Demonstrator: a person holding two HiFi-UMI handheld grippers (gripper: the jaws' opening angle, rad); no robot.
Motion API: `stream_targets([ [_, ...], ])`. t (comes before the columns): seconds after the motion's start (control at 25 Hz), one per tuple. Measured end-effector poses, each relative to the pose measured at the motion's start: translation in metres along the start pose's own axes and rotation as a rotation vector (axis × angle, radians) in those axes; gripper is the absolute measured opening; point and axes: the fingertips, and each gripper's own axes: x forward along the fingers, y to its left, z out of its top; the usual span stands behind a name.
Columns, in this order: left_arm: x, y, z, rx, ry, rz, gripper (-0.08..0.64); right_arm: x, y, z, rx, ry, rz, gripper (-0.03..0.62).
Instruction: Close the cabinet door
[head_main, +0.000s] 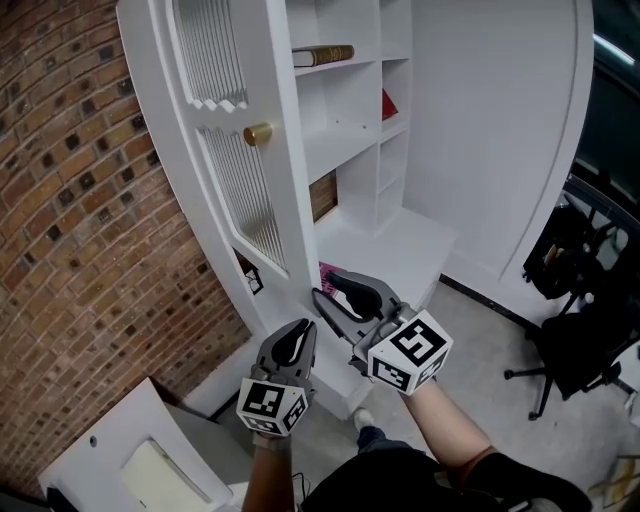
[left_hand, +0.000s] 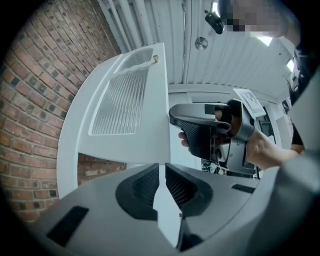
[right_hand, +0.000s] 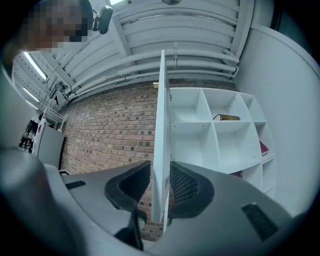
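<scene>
The tall white cabinet (head_main: 360, 150) stands open. Its door (head_main: 200, 150), with ribbed glass and a brass knob (head_main: 257, 134), swings out towards the brick wall. My right gripper (head_main: 330, 295) is at the door's lower free edge. In the right gripper view, the door edge (right_hand: 161, 125) fills the gap of that gripper (right_hand: 160, 172), which is shut on it. My left gripper (head_main: 303, 328) is just below and left of the right one. In the left gripper view, the white door (left_hand: 125, 115) runs down into the narrow slit of that gripper (left_hand: 162, 172).
A brick wall (head_main: 80, 250) lies behind the open door. A brown book (head_main: 322, 55) and a red one (head_main: 388, 103) sit on the shelves. A black office chair (head_main: 580, 340) stands at the right, and a white box (head_main: 140, 460) at the lower left.
</scene>
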Motion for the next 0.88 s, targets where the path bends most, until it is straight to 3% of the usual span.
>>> stream_targets([
  [0.28,0.015,-0.006,0.003,-0.007,-0.005,-0.045,0.033,0.005,0.000,-0.003,-0.024,0.008,0.028,0.110],
  [0.44,0.017,-0.006,0.003,-0.023,-0.009,-0.056,0.037,0.007,-0.004,-0.005,-0.048,0.008,0.002,0.080],
  [0.88,0.033,-0.005,0.000,-0.021,-0.007,-0.077,0.041,0.006,-0.029,-0.005,-0.032,-0.008,-0.014,0.078],
])
